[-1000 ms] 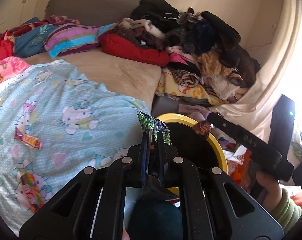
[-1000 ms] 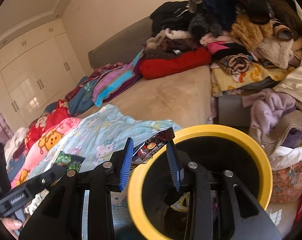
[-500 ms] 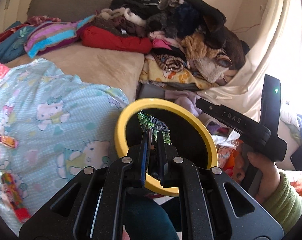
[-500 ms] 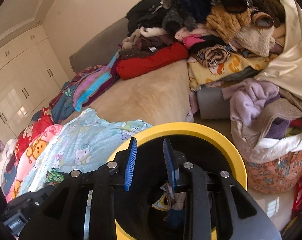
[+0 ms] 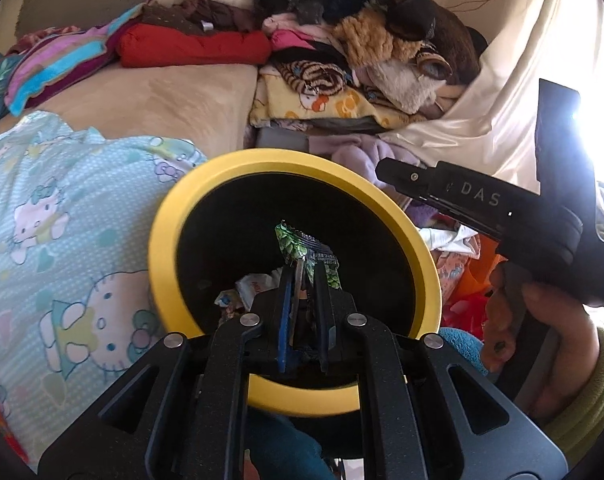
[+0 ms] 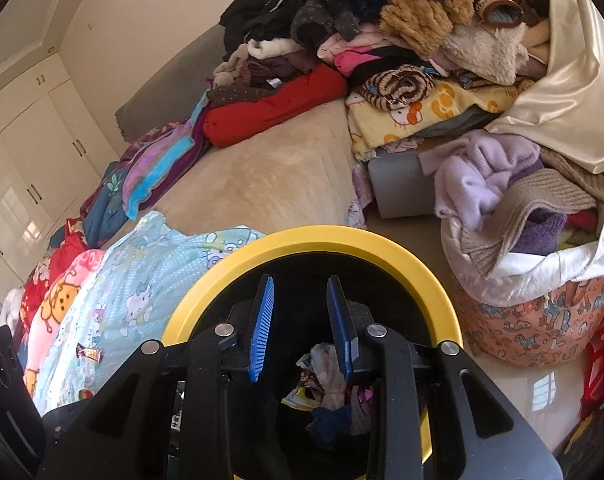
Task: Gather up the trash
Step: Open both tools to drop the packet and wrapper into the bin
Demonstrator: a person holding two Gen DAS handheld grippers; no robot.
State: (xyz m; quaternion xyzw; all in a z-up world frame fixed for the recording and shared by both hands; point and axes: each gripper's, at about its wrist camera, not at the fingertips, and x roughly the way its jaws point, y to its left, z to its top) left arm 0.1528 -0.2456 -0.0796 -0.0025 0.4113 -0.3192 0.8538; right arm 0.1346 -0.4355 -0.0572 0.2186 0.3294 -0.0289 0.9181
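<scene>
A black bin with a yellow rim stands beside the bed; its rim also shows in the right wrist view. My left gripper is shut on a green wrapper and holds it over the bin's mouth. My right gripper is open and empty above the bin; in the left wrist view it sits at the bin's right edge. Crumpled trash lies at the bin's bottom. A small wrapper lies on the light-blue blanket.
A heap of clothes covers the far side of the bed. A bag stuffed with clothes stands right of the bin. A cream curtain hangs at the right. White wardrobes line the left wall.
My right gripper let its dark wrapper go into the bin and stands open and empty. My left gripper carried the green wrapper rightward from over the blanket to above the bin's mouth.
</scene>
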